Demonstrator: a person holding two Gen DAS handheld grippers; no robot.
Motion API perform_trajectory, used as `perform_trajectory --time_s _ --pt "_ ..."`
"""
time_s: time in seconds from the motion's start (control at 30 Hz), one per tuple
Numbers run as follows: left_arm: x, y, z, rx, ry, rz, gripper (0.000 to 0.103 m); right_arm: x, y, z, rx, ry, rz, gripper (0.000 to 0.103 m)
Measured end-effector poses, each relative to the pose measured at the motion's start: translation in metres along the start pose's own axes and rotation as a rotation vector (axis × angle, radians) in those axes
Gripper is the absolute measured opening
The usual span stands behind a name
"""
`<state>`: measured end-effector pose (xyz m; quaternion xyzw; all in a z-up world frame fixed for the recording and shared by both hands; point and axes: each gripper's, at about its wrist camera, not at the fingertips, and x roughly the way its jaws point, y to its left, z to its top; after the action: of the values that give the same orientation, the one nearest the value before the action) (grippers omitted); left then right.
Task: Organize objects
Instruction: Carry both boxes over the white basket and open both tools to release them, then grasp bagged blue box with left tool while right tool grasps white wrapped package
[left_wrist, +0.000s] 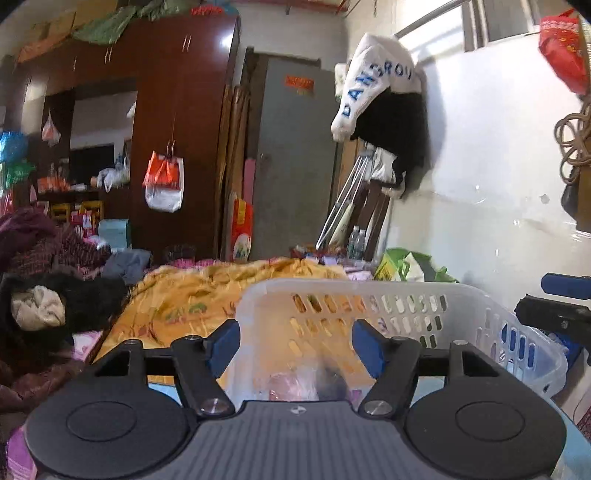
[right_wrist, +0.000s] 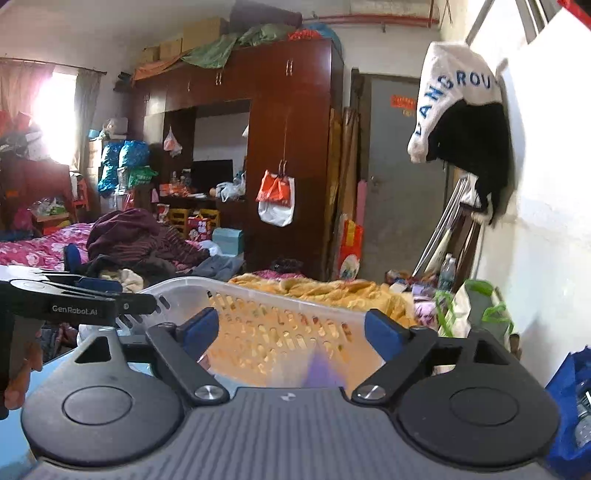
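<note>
Basket (left_wrist: 402, 306): white slotted plastic, sitting just in front of both grippers, with an orange quilt (left_wrist: 192, 291) on the bed directly behind it. Contents: blurred pinkish items (left_wrist: 291, 384) (not identifiable). Left gripper (left_wrist: 295, 341): fingers spread apart, empty, at the basket's near rim. Right gripper (right_wrist: 291, 328): fingers likewise released, facing the basket wall. White-and-black garment (right_wrist: 465, 122): hanging on the wall above and beyond the basket.

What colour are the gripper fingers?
Blue fingers on black arms, clearest in the right wrist view.
</note>
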<state>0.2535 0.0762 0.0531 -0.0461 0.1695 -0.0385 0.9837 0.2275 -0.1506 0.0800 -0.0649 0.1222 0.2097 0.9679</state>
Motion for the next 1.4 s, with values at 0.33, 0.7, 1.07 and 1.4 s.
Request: perform_trajectory --time_s 0.33,0.7,1.07,1.4 --pt "-0.117 -0.013 -0.049 0.084 -0.114 -0.056 0.083 -0.094 -0.011 -0.061 0.165 -0.046 0.08 0.103" --pt "-0.171 -0.071 -0.156 0.201 -0.033 -0.175 0.084 -0.144 0.005 -0.159 0.195 0.04 0.161 0.103" --pt "-0.162 -0.074 -0.169 0.203 -0.04 -0.169 0.081 -0.106 0.049 -0.148 0.017 0.091 0.204 0.095" --pt "-0.152 -0.082 -0.17 0.204 -0.028 -0.214 0.081 -0.131 0.032 -0.158 0.042 0.082 0.212 0.085"
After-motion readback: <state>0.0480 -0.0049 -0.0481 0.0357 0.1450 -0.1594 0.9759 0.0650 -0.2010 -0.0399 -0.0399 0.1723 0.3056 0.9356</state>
